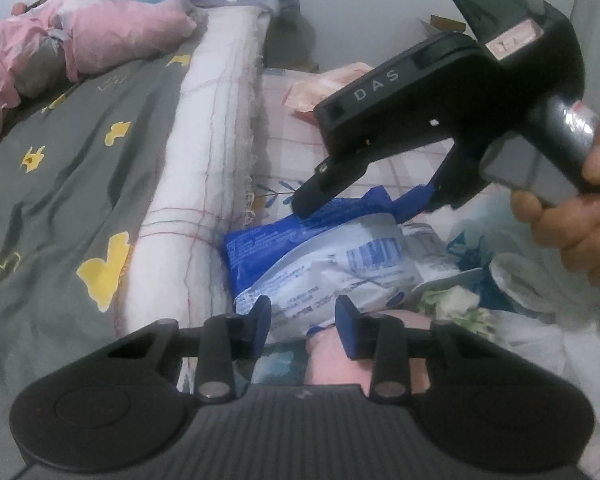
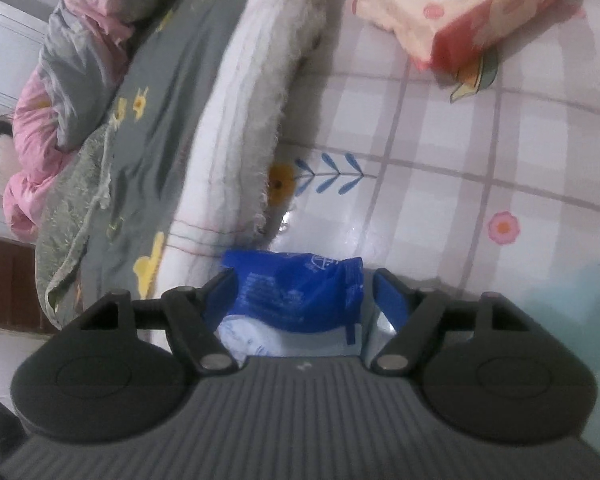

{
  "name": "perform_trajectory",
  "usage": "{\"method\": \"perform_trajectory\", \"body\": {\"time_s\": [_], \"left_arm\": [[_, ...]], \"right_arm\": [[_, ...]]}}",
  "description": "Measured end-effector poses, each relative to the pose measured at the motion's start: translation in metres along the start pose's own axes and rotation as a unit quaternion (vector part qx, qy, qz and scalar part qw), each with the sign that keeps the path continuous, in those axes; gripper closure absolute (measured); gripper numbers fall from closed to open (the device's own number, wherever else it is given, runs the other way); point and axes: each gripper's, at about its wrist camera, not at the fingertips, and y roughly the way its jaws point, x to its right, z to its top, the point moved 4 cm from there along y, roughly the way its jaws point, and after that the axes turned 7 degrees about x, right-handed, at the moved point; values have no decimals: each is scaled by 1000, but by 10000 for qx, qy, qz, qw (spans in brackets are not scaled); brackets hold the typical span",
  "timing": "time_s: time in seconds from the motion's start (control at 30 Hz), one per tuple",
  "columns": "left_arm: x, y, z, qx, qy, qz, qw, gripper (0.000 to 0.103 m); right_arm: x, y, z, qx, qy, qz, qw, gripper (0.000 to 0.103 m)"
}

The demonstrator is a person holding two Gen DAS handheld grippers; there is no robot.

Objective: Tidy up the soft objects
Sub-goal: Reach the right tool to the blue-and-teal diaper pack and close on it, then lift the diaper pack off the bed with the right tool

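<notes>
A soft blue and white plastic pack [image 1: 340, 256] lies on a checked, flowered sheet [image 2: 460, 152] beside a rolled white quilt [image 1: 216, 160]. In the left wrist view my left gripper [image 1: 304, 320] is shut on the pack's white near end, a blue pad on each side. My right gripper [image 1: 370, 200], held by a hand [image 1: 580, 220], straddles the pack's blue far end. In the right wrist view that blue end [image 2: 284, 304] sits between the spread fingers of the right gripper [image 2: 304, 276], with a gap at the right pad [image 2: 388, 296]. A pink soft thing [image 1: 328, 364] shows under the left fingers.
A pink tissue pack [image 2: 460, 12] lies farther back on the checked sheet. The quilt roll [image 2: 240, 120] borders a grey duck-print cover [image 1: 60, 200] with pink bedding [image 1: 100, 36] at its far end. Crumpled plastic bags [image 1: 540, 300] crowd the right side.
</notes>
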Motion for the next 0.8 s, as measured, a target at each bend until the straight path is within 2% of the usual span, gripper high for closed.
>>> {"method": "perform_trajectory", "body": {"time_s": [0.1,0.23,0.3,0.43,0.63,0.73,0.8], "left_arm": [[-4,4,1,-12,-28,39,10000,67],[-7,1,2,56,-93,-14,9999,69],[-7,-6,2,129,-103,-32,9999,69],[-8,-25,0,274,-9,-10,9996,68],[-17,-70,-9,528,-22,-6,9986,61],[-25,-92,-16,650,-113,-88,9978,51],[-28,-107,-23,711,-186,-156,9972,50]], "right_arm": [[-3,6,-5,-63,-37,233,9997,30],[-14,-3,-5,179,-254,200,9993,47],[-15,-13,-3,257,-116,340,9990,51],[-24,-32,-3,348,-52,631,9974,52],[-51,-50,-19,396,-137,1023,9939,51],[-64,-57,-31,364,-184,1200,9919,51],[-73,-58,-41,256,-132,1440,9892,51]]}}
